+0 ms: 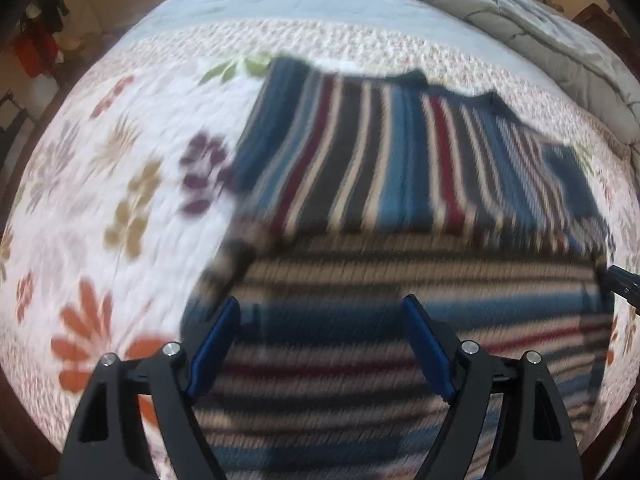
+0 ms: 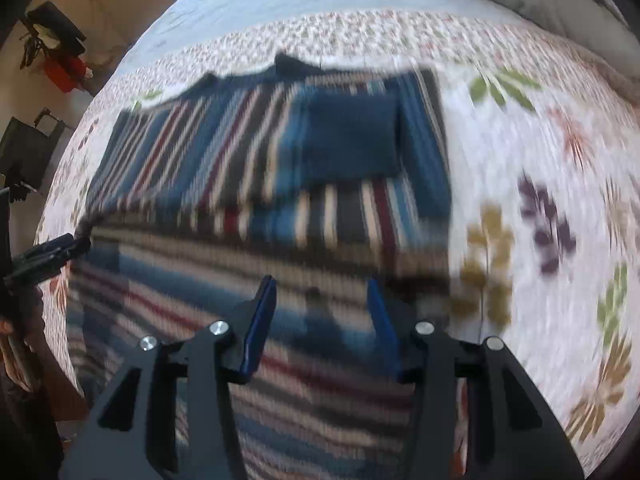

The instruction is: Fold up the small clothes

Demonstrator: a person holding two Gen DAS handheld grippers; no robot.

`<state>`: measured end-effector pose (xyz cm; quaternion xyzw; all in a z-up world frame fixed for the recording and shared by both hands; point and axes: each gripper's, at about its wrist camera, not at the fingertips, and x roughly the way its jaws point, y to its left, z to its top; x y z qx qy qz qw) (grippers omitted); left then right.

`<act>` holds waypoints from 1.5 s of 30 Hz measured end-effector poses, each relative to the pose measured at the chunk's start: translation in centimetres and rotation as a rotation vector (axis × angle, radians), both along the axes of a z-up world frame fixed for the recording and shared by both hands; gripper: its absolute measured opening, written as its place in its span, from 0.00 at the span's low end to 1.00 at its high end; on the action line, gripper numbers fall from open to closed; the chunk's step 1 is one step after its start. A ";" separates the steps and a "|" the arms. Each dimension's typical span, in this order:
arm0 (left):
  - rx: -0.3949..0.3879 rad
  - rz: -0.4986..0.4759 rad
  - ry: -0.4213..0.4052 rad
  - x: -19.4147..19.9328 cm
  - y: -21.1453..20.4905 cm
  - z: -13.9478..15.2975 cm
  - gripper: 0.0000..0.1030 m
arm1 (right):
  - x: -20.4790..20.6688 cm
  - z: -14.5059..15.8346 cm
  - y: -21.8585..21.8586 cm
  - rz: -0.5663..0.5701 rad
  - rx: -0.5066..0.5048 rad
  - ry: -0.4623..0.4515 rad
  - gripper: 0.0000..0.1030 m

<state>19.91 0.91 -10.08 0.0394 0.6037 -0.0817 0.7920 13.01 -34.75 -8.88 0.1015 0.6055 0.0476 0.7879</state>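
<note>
The striped sweater (image 1: 400,168) lies spread on the bed's flowered quilt (image 1: 100,200), its near part folded over so those stripes run crosswise. The left gripper (image 1: 320,344) hovers right over that near fold, fingers wide apart, nothing between them. The right gripper (image 2: 322,320) hangs above the same fold, fingers apart too. A grey comforter (image 1: 540,32) is bunched beyond the sweater. Both views are blurred.

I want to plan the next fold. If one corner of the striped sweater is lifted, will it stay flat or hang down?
The striped sweater would probably hang down: it already lies folded over itself, following the flowered quilt. Its knit looks thick, so it is probably fairly heavy and not slippery.
</note>
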 end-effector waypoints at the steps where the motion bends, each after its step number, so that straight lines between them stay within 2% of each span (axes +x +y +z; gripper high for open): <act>1: 0.011 0.003 0.010 -1.1 0.5 -0.2 0.80 | -0.8 -0.1 -0.2 -0.001 0.004 0.007 0.49; 6: 0.048 0.028 0.053 -5.5 3.3 -0.8 0.80 | -7.3 -1.6 -1.6 -0.043 0.039 0.057 0.50; 11: 0.061 0.057 0.080 -9.6 5.7 -0.8 0.80 | -12.9 -1.4 -3.0 -0.099 0.024 0.071 0.57; 16: 0.067 0.056 0.112 -12.8 6.6 -1.0 0.80 | -16.9 -1.6 -2.6 -0.093 0.015 0.119 0.60; 19: 0.038 0.066 0.140 -14.0 6.9 -1.2 0.80 | -18.5 -1.7 -2.4 -0.096 0.008 0.140 0.62; 24: 0.038 0.065 0.169 -17.0 7.5 -1.6 0.80 | -20.6 -2.1 -1.9 -0.075 0.017 0.171 0.62; 27: 0.012 0.057 0.198 -18.8 7.7 -2.3 0.80 | -21.8 -3.0 -1.6 -0.064 0.034 0.193 0.62; 31: -0.003 0.035 0.196 -20.3 7.1 -2.2 0.80 | -22.3 -4.3 -0.8 -0.063 0.065 0.218 0.64; 40: -0.075 0.013 0.222 -22.0 1.4 -2.2 0.80 | -23.1 -3.8 -0.7 -0.063 0.106 0.197 0.64; 45: -0.059 -0.012 0.216 -22.4 -1.5 -1.9 0.80 | -23.3 -3.4 -0.3 -0.043 0.119 0.195 0.64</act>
